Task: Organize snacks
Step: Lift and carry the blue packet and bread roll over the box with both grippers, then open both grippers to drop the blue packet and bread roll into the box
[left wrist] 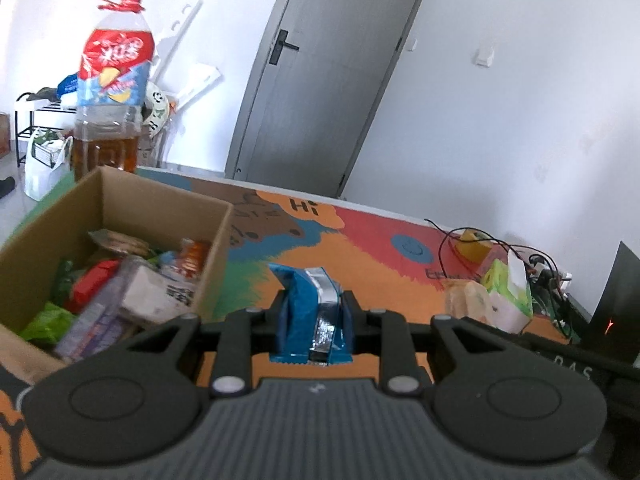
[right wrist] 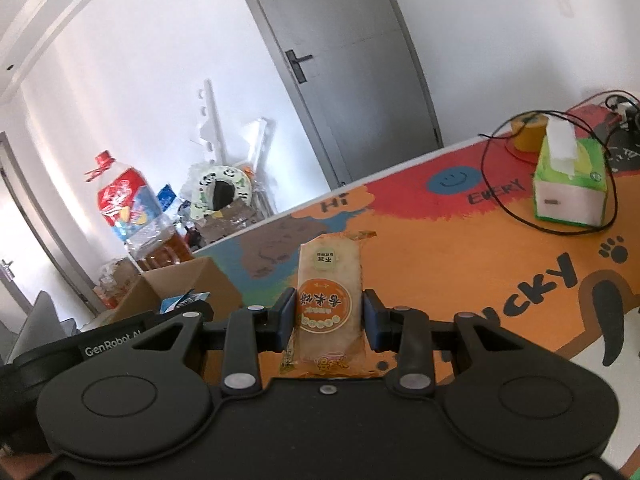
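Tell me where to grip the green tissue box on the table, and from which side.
Grip the green tissue box across its two long flat side walls, coming from above: it stands upright, and a black cable loops around its base. Avoid the white tissue sticking out on top.

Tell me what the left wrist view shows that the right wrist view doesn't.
Left wrist only: the left hand-held gripper shut on a blue packet, and the snacks piled inside the box.

Right wrist only: the right hand-held gripper shut on an orange rice cracker, and a paw print on the mat.

Both: box, oil bottle, door, tissue box.
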Action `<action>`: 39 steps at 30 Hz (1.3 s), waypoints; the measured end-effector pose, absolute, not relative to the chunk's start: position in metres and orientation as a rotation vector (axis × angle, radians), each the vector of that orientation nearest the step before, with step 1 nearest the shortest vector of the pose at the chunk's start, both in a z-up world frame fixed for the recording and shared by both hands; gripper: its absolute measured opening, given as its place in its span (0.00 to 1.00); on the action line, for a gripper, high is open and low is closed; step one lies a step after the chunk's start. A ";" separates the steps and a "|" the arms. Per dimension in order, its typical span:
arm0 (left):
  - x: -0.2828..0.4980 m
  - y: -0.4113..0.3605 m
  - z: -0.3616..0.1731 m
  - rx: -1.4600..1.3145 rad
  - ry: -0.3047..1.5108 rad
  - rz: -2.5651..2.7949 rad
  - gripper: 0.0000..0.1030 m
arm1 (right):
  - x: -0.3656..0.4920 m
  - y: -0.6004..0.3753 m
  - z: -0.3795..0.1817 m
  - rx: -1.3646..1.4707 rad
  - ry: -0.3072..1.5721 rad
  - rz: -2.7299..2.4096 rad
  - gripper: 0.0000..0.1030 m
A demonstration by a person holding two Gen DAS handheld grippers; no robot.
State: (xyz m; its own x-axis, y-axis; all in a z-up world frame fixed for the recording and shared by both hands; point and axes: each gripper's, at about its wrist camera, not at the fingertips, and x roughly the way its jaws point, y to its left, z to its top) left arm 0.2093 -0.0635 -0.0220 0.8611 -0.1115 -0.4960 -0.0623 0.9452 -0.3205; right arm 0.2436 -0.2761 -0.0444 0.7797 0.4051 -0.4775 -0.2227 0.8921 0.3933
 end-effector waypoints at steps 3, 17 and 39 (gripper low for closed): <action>0.198 -0.053 -0.015 -0.339 0.521 -0.019 0.25 | 0.236 -0.268 -0.038 0.329 0.575 0.371 0.35; 0.163 0.019 0.004 -0.346 0.497 0.060 0.25 | 0.222 -0.207 -0.017 0.314 0.556 0.490 0.35; 0.171 0.090 -0.020 -0.368 0.530 0.148 0.52 | 0.241 -0.111 -0.013 0.242 0.594 0.593 0.35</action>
State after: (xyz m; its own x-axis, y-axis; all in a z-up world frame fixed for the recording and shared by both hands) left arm 0.1706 0.0898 -0.0204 0.8544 0.0430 -0.5179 -0.2310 0.9241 -0.3043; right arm 0.2411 -0.1114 -0.0135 0.6696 0.5882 -0.4534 -0.4533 0.8073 0.3779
